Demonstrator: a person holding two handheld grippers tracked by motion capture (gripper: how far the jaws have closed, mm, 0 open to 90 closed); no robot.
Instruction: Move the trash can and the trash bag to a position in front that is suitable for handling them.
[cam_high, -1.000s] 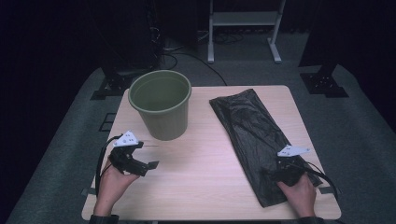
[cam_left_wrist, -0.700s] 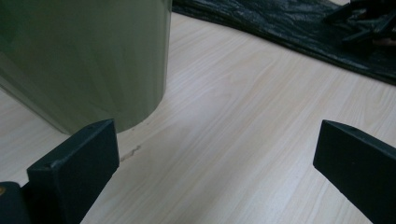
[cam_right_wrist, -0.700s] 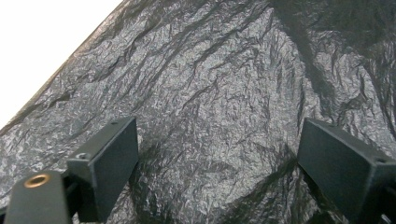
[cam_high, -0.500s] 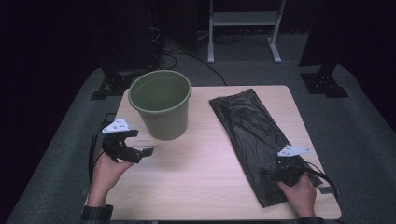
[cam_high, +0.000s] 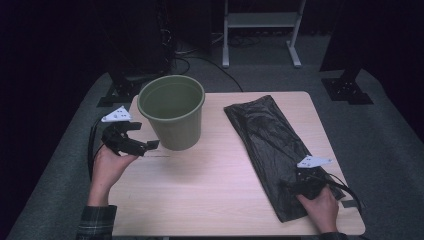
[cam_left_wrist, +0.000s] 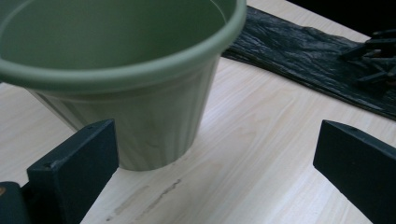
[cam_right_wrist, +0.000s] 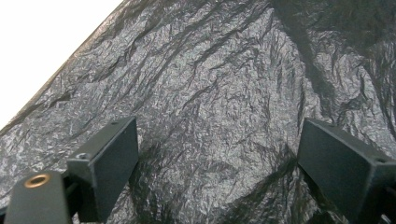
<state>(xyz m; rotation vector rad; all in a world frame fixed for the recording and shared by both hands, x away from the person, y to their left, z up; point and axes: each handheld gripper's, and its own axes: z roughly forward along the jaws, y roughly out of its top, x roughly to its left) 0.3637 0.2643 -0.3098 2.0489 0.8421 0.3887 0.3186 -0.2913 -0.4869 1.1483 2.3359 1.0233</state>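
Note:
A green plastic bucket (cam_high: 172, 110) stands upright and empty on the wooden table (cam_high: 210, 190), left of centre. A black bin bag (cam_high: 267, 140) lies flat along the table's right side. My left gripper (cam_high: 145, 136) hovers just left of the bucket's lower wall, open and holding nothing. In the left gripper view its wide jaws (cam_left_wrist: 219, 135) frame the bucket (cam_left_wrist: 140, 93) and the bag (cam_left_wrist: 299, 60) beyond. My right gripper (cam_high: 294, 184) rests over the bag's near end. Its jaws (cam_right_wrist: 219, 140) stand open above the crinkled bag (cam_right_wrist: 210, 84), gripping nothing.
The table sits on grey carpet with dark stand feet (cam_high: 345, 90) and cables (cam_high: 200, 60) behind it. A white metal frame (cam_high: 260, 20) stands at the back. Bare tabletop (cam_high: 225, 165) lies between bucket and bag.
My left gripper has risen and moved away from the near edge, up beside the bucket. The right gripper and the bag have stayed put.

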